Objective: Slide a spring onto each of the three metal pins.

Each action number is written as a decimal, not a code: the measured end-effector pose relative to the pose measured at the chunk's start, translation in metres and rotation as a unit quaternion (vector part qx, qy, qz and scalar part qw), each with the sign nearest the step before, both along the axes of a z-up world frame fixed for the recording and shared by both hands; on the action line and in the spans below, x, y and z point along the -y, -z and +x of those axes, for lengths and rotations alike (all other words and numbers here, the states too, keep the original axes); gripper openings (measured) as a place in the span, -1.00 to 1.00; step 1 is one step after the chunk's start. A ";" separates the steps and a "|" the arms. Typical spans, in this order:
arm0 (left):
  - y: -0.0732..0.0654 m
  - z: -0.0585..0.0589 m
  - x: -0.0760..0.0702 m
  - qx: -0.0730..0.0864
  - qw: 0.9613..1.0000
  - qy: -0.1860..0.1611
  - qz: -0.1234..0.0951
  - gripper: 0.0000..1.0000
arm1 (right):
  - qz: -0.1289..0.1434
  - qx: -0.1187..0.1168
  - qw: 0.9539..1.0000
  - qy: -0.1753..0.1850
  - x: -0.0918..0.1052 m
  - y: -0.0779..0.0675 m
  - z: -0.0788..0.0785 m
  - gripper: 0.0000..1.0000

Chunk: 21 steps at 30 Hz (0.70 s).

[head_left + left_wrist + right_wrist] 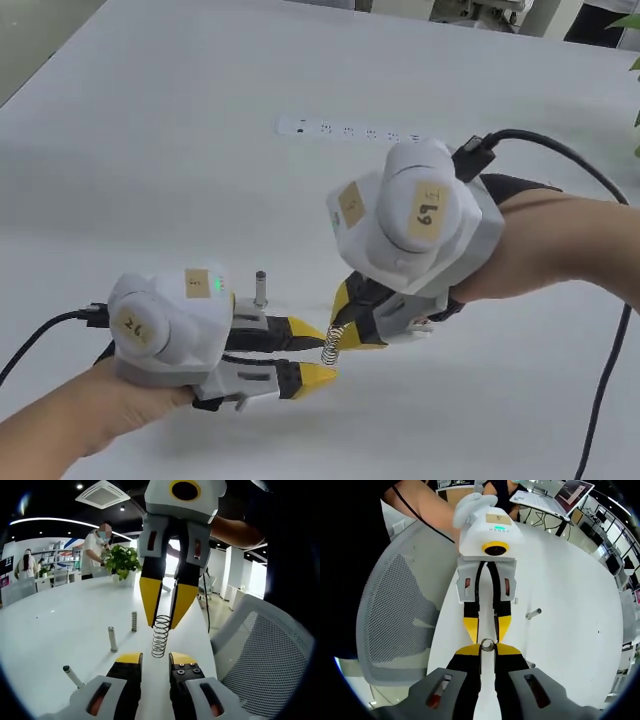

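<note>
While hovering low over the white table (150,150), clamping the spring (331,345) by its upper end with the right gripper (342,326), squeezing both yellow jaws in tight against the top coils. Carrying that spring almost upright in the head view, tipping it just slightly, lining its long axis up with the right gripper's own jaws and pointing its free end down at the table. Staring straight down the open bore in the right gripper view, catching it end-on as a small ring.

Holding the left gripper (328,353) level and facing the spring, jaws spread apart and pinching nothing, with the spring's lower end just in front of the gap.

Picking out three metal pins in the left gripper view, all standing on the table left of the spring and apart from it: far pin (134,621) sheathed in coils, middle pin (113,639) bare, near pin (73,676) bare. Spotting one upright pin (261,288) in the head view too, just beyond the left gripper.
</note>
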<state>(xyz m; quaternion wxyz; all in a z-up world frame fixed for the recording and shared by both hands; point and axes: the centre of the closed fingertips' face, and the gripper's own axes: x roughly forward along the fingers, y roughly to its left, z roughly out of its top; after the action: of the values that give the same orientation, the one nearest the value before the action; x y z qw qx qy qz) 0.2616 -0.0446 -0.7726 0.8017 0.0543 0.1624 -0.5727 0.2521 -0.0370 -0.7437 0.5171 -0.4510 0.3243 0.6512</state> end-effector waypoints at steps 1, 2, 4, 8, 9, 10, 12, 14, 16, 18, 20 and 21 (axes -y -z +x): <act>-0.001 0.001 -0.002 -0.001 1.000 -0.004 -0.002 -0.70 | 0.001 0.002 1.000 0.001 0.001 0.000 0.001 -0.88; -0.002 0.002 -0.004 0.001 1.000 -0.007 -0.004 -0.65 | -0.001 0.001 1.000 0.005 0.002 0.000 0.003 -0.88; -0.003 0.003 -0.009 0.002 1.000 -0.014 -0.004 -0.57 | 0.001 0.003 1.000 0.007 0.004 0.000 0.004 -0.88; -0.004 0.004 -0.017 0.003 1.000 -0.025 -0.004 -0.49 | -0.001 0.005 1.000 0.012 0.008 0.000 0.006 -0.88; -0.004 0.005 -0.020 0.003 0.999 -0.032 -0.003 -0.46 | -0.001 0.005 1.000 0.013 0.009 0.000 0.007 -0.88; -0.005 0.005 -0.021 0.004 0.999 -0.035 -0.005 -0.41 | -0.001 0.005 1.000 0.014 0.010 0.000 0.007 -0.88; -0.006 0.006 -0.026 0.005 0.999 -0.042 -0.008 -0.37 | -0.001 0.006 1.000 0.016 0.011 0.000 0.008 -0.88; -0.007 0.007 -0.029 0.009 0.999 -0.048 -0.007 -0.29 | 0.000 0.004 1.000 0.019 0.012 0.000 0.008 -0.88; -0.008 0.008 -0.033 0.009 0.998 -0.055 -0.010 -0.23 | 0.002 0.004 1.000 0.021 0.013 0.000 0.009 -0.88; -0.009 0.008 -0.036 0.008 0.998 -0.064 -0.013 -0.14 | 0.001 0.007 1.000 0.024 0.015 0.001 0.011 -0.88; -0.011 0.009 -0.039 0.009 0.997 -0.070 -0.017 -0.04 | 0.003 0.003 1.000 0.029 0.016 0.000 0.012 -0.88; -0.012 0.009 -0.040 0.010 0.997 -0.073 -0.018 0.03 | 0.004 0.004 1.000 0.030 0.017 0.000 0.012 -0.88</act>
<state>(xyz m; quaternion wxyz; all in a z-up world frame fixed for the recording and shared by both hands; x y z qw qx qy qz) 0.2707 -0.0043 -0.7609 0.8441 0.0338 0.1474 -0.5144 0.2643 -0.0536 -0.7439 0.5392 -0.4422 0.3329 0.6348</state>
